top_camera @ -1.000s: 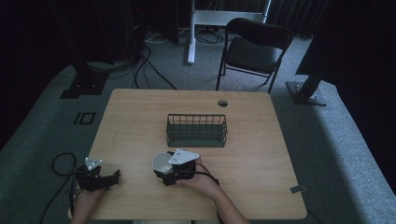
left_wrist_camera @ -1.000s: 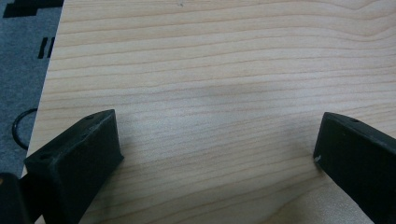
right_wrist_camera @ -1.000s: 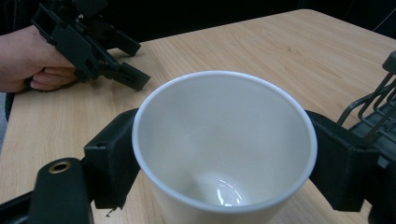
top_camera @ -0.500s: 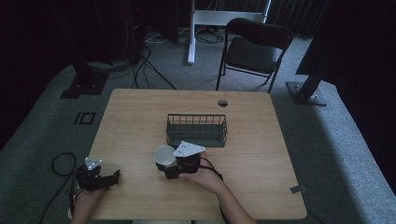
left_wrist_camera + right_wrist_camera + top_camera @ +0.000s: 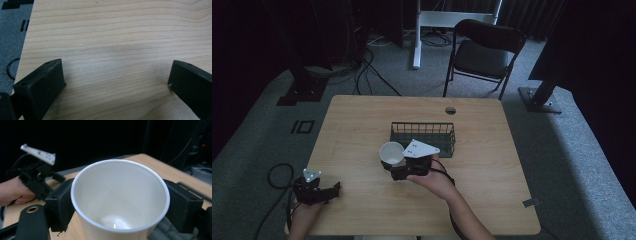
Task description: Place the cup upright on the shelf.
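A white paper cup [image 5: 392, 152] is held in my right gripper [image 5: 394, 167] just in front of the left end of a dark wire basket [image 5: 423, 137]. In the right gripper view the empty cup [image 5: 120, 202] sits mouth up between the black pads [image 5: 60, 205], and my right gripper [image 5: 120, 206] is shut on its wall. My left gripper [image 5: 319, 192] rests low near the table's front left corner. Its jaws stand wide apart in the left gripper view, and the left gripper [image 5: 115, 82] has nothing but bare wood between them.
The wooden table [image 5: 362, 120] has a round cable hole [image 5: 450, 110] at the back. A black folding chair [image 5: 484, 52] stands behind it. A cable loop [image 5: 277, 175] lies on the floor to the left. The left hand and its gripper [image 5: 37, 175] show beyond the cup.
My right gripper has carried the cup away from the front of the table to the basket's left end. The left gripper has slid slightly toward the front edge.
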The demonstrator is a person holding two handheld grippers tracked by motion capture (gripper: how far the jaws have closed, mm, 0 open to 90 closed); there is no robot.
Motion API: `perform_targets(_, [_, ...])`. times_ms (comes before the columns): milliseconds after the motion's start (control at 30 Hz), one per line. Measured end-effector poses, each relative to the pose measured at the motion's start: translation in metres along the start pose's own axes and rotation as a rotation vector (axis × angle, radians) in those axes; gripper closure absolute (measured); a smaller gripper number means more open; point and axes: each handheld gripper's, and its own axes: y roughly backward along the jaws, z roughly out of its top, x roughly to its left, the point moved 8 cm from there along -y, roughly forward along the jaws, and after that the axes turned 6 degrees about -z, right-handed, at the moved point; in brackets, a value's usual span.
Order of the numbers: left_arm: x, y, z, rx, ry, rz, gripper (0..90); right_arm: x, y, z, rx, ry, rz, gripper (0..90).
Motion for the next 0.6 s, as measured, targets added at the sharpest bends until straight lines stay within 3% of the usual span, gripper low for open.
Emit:
perform_targets(233, [0.0,0.0,0.0,0.0,0.001,0.0,0.8,-0.016,0.007,0.021,-0.037,0.003,-0.053,19.5])
perform_targets(600, [0.0,0.0,0.0,-0.001,0.001,0.0,0.8,-0.046,0.018,0.038,-0.072,0.006,-0.14,19.5])
